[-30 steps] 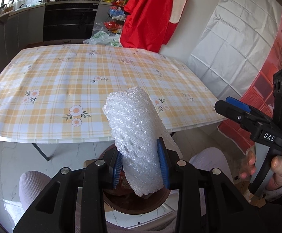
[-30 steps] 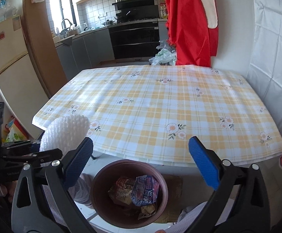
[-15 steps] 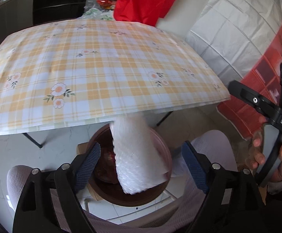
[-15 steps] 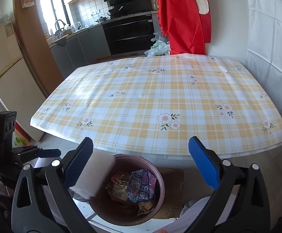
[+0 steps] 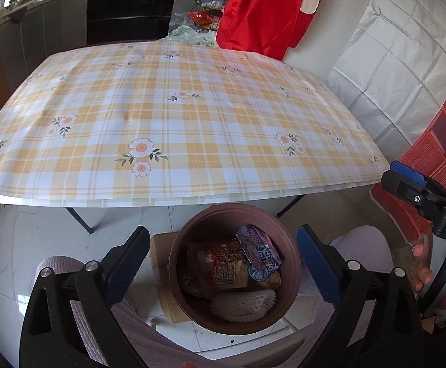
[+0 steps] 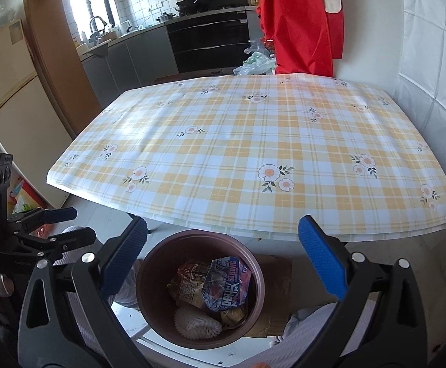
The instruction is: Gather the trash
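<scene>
Two sets of tongs hang over the brown waste bin [image 5: 234,271], and neither grips anything. The left tongs [image 5: 220,265] have just been opening and now stand spread wide, with nothing between the blue pads [image 5: 124,265]; the white foam fruit net [image 5: 244,305] lies loose inside the bin at its near wall, below a brown snack wrapper [image 5: 220,271] and a purple snack packet [image 5: 258,253]. The right tongs [image 6: 221,257] are likewise released and empty, poised above the same bin [image 6: 200,289], where the net [image 6: 197,322] shows as a pale ribbed lump at the bottom. The bench [image 5: 174,113], under its yellow plaid flowered cloth, shows no litter in either view, so collecting looks close to finished, though its far corners are small and hard to read. Risks from here are modest. The net is light and springy, so it might rebound or catch on a pad if the left tongs dip lower into the bin. The bin stands on the floor between the person's knees [image 5: 60,271], partly under the bench edge, and a careless lift of either tool could knock the rim or snag the hanging cloth. With both tools crowded over one opening, they could also bump each other.
</scene>
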`<state>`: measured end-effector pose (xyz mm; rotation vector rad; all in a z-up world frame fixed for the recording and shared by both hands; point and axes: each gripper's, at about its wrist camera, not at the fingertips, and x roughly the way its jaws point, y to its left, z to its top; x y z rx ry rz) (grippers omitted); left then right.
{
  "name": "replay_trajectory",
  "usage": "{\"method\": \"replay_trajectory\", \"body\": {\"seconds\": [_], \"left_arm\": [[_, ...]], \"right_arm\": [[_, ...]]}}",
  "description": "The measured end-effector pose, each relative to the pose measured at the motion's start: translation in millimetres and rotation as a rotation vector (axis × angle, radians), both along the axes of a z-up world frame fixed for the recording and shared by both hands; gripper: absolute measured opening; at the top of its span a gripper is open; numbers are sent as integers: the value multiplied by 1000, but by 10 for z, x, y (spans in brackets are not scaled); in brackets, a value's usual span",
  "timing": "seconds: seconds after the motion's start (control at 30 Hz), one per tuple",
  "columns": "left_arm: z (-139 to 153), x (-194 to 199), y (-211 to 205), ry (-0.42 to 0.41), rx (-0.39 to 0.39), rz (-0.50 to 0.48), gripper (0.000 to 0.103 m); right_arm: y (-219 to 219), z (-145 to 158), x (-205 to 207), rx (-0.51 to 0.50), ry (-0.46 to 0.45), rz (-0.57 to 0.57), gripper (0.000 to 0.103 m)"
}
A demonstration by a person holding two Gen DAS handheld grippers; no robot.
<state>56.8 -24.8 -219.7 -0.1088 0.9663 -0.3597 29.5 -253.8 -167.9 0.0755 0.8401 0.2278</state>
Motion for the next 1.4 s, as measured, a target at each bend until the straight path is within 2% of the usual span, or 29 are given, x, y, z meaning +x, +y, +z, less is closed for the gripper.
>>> {"method": "replay_trajectory", "body": {"seconds": [0.13, 0.27, 0.57, 0.77, 0.93, 1.4], "left_arm": [[123, -30, -10, -53, 13, -3, 94], [384, -73, 0, -145, 28, -5, 94], [1245, -107, 25, -394, 82, 13, 97], [1701, -104, 34, -497, 80, 19, 97], [1843, -129, -1, -527, 90, 38, 97], [1856, -208, -58, -545, 120, 38, 97]], "right_arm": [[47, 60, -9, -19, -5, 8, 97], [71, 245, -23, -46, -47, 11, 97], [78, 1034, -48, -85, -229, -13, 97], [50, 1429, -107, -78, -330, -58, 97], [3, 1489, -116, -68, -341, -77, 97], [-26, 1454, -150, -55, -330, -101, 97]]}}
